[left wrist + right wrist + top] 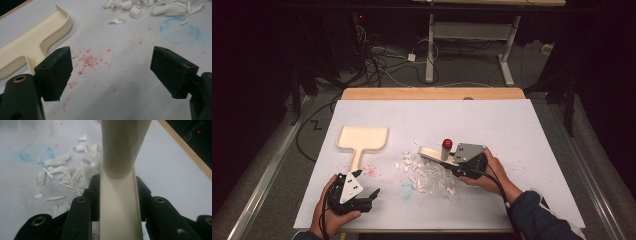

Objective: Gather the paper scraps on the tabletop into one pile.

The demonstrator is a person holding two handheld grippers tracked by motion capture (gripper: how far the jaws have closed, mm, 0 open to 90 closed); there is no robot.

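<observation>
A cream dustpan (362,139) lies flat at the left of the white sheet, its handle pointing toward me. My left gripper (367,197) rests low beside that handle, open, with nothing between its jaws (111,72); the dustpan (27,47) lies just left of the left jaw. My right gripper (452,162) is shut on the handle of a cream sweeping tool (432,152), whose head reaches left over a heap of white paper scraps (427,175). In the right gripper view the cream tool (120,150) runs straight out between the jaws (117,187), with the scraps (65,167) to its left.
A small red-topped cylinder (447,144) stands just behind the tool. A blue smudge (406,190) and red specks (371,171) mark the sheet between my hands. The wooden table edge (432,93) runs along the back, with cables and a desk frame on the floor beyond.
</observation>
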